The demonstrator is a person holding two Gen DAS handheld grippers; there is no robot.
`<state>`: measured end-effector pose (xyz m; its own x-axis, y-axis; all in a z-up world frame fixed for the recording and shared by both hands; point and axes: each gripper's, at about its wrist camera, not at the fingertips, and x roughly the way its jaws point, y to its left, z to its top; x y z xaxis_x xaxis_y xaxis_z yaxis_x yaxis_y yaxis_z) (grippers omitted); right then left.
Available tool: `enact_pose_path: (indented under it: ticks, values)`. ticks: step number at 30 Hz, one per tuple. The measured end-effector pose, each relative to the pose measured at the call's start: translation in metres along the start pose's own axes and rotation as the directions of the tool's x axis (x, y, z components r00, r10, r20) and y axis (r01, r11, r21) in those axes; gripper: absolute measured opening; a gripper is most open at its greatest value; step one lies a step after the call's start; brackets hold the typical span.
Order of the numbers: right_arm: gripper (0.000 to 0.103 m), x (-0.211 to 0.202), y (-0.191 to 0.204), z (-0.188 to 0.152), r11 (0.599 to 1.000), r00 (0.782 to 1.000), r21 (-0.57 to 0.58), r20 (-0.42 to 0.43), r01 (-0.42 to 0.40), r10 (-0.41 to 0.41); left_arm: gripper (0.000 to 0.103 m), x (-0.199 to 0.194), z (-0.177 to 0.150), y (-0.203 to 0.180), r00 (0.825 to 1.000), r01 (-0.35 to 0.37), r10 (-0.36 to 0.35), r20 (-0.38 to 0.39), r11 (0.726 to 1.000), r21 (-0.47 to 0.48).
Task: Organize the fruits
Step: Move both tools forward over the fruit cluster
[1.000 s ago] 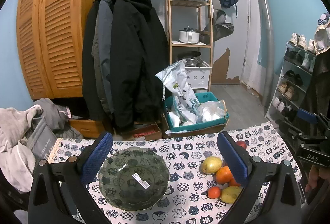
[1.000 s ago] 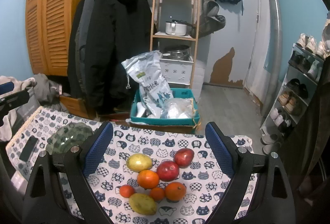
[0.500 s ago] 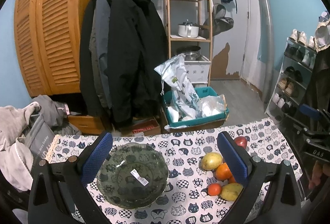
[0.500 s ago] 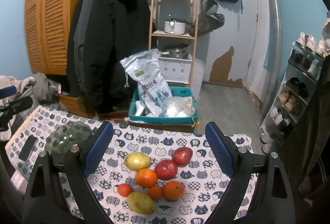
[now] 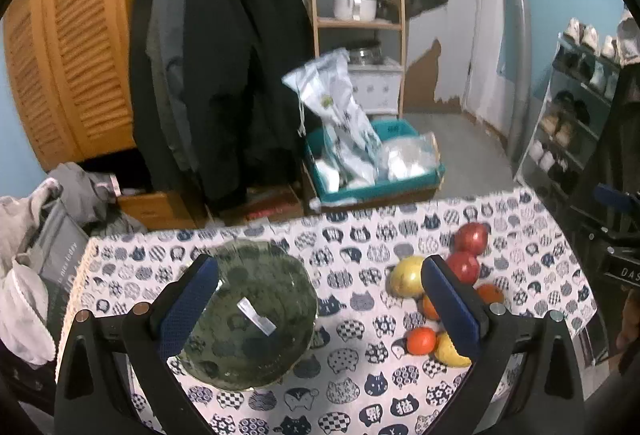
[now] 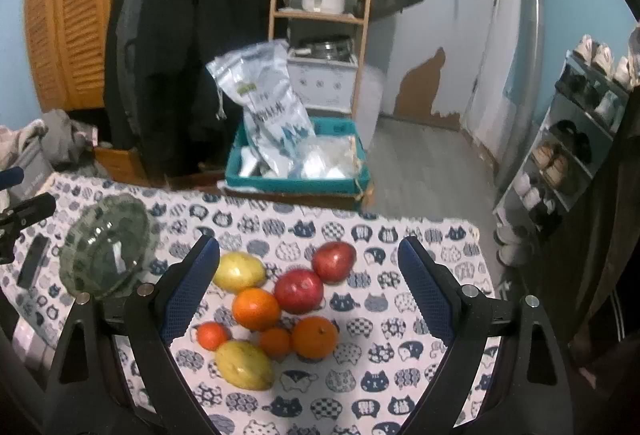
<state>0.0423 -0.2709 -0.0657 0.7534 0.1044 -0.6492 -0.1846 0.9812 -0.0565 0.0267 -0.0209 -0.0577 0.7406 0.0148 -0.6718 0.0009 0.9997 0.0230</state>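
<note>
Fruit sits bunched on the cat-print tabletop [image 6: 420,235], right between the fingers of the right hand-held gripper [image 6: 308,291], whose jaws stand wide apart and hold nothing. Nearest its left finger is a yellow fruit [image 6: 239,271], and just below that a big orange [image 6: 256,309]. Dead centre is a red apple [image 6: 299,291], with a second red apple [image 6: 334,262] touching it on the far side. Closer in: a small tangerine [image 6: 212,335], another little one [image 6: 274,342], a larger orange [image 6: 315,332], and a long yellow fruit [image 6: 245,365] nearest the camera. All touching or just beside one another, so a clean grab will need care not to knock the neighbours rolling.

Over on the other side, the left hand-held gripper [image 5: 318,301] also hangs spread and empty, lined up over the green glass bowl [image 5: 256,315], which lies between its fingers, closer to the left one. The bowl is empty apart from a white sticker, so no fruit has gone in yet. The pile shows beside and behind that gripper's right finger.

The setup reads plainly, I'd say: one side poised over the pile to pick, the other hovering at the bowl, perhaps to steady it. The apple in the middle looks like the easiest first catch.
</note>
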Motion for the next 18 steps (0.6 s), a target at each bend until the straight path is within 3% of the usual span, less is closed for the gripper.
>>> enact_pose_path:
  ticks: [11,18]
  values:
    - [0.089,0.046,-0.023,-0.03,0.997,0.985,0.076,-0.172,-0.008,0.021,0.102,0.053,-0.02,-0.015,0.986,0.043,-0.042,-0.164,0.999,0.001]
    - [0.089,0.084,-0.028,-0.051,0.995,0.954,0.1,-0.296,-0.012,0.041,0.102,0.084,-0.032,-0.024,0.97,0.041,-0.035,-0.242,0.999,0.02]
